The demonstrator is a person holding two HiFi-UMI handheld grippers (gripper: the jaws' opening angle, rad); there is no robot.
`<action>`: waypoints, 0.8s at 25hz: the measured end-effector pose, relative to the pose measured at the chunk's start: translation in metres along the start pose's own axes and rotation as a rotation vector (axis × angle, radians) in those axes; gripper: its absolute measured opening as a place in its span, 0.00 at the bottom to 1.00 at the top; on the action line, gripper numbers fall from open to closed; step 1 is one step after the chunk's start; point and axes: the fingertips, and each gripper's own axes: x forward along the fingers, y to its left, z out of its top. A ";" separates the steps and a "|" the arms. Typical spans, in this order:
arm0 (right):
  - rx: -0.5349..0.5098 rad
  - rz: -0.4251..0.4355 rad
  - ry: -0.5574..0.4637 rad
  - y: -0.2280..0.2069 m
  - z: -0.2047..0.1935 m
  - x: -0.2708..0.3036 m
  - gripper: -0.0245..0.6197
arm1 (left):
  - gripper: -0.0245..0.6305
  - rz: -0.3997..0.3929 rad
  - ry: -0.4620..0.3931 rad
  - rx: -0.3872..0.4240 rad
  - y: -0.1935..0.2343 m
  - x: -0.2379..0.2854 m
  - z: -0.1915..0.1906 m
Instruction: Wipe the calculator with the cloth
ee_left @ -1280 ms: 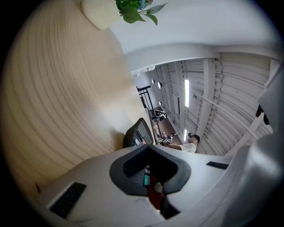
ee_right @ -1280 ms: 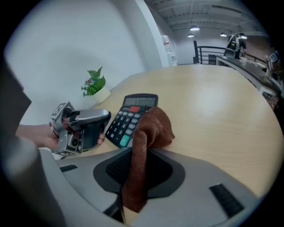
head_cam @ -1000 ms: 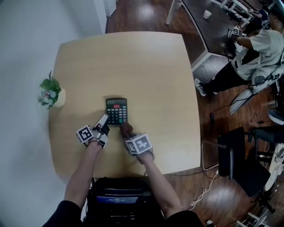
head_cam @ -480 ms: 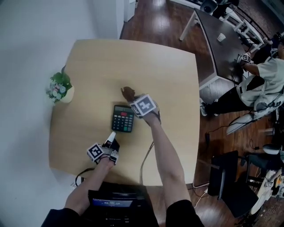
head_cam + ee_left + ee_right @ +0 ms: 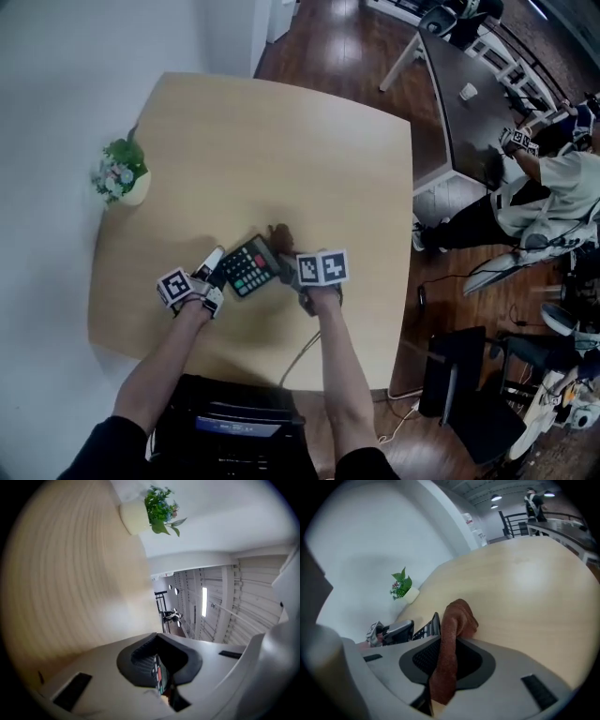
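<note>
The black calculator (image 5: 248, 267) is turned at an angle near the table's front edge. My left gripper (image 5: 217, 268) is shut on its left edge. In the left gripper view the calculator (image 5: 160, 676) shows edge-on between the closed jaws of that gripper (image 5: 162, 679). My right gripper (image 5: 287, 251) is shut on a brown cloth (image 5: 278, 234), just right of the calculator. In the right gripper view the cloth (image 5: 451, 634) hangs bunched out of the gripper (image 5: 443, 667) over the calculator (image 5: 433, 623), with the left gripper (image 5: 392, 632) behind it.
The round-cornered wooden table (image 5: 281, 141) carries a small potted plant (image 5: 120, 174) at its left edge. A black machine (image 5: 234, 422) sits below the front edge. To the right are a dark table (image 5: 469, 89), a seated person (image 5: 534, 187) and a black chair (image 5: 469, 384).
The right gripper with the cloth swung out past the calculator's far right corner, then came back beside its right edge. The calculator has turned from square to slanted, with the left gripper at its edge.
</note>
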 end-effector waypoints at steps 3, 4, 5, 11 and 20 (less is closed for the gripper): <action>0.021 -0.001 -0.014 0.005 -0.039 -0.015 0.16 | 0.03 -0.053 0.041 0.010 -0.004 -0.003 0.007; -0.027 -0.029 -0.022 0.004 -0.041 -0.018 0.16 | 0.03 -0.049 0.073 0.035 -0.005 -0.007 0.002; -0.099 -0.062 -0.037 0.003 -0.035 -0.021 0.17 | 0.03 -0.039 0.108 0.062 -0.004 -0.012 -0.005; -0.608 -0.100 0.051 0.033 0.048 0.015 0.17 | 0.03 0.013 0.168 0.066 0.002 -0.022 -0.040; -0.522 -0.126 0.086 0.031 0.007 0.004 0.17 | 0.03 0.004 0.111 0.004 0.002 -0.020 -0.040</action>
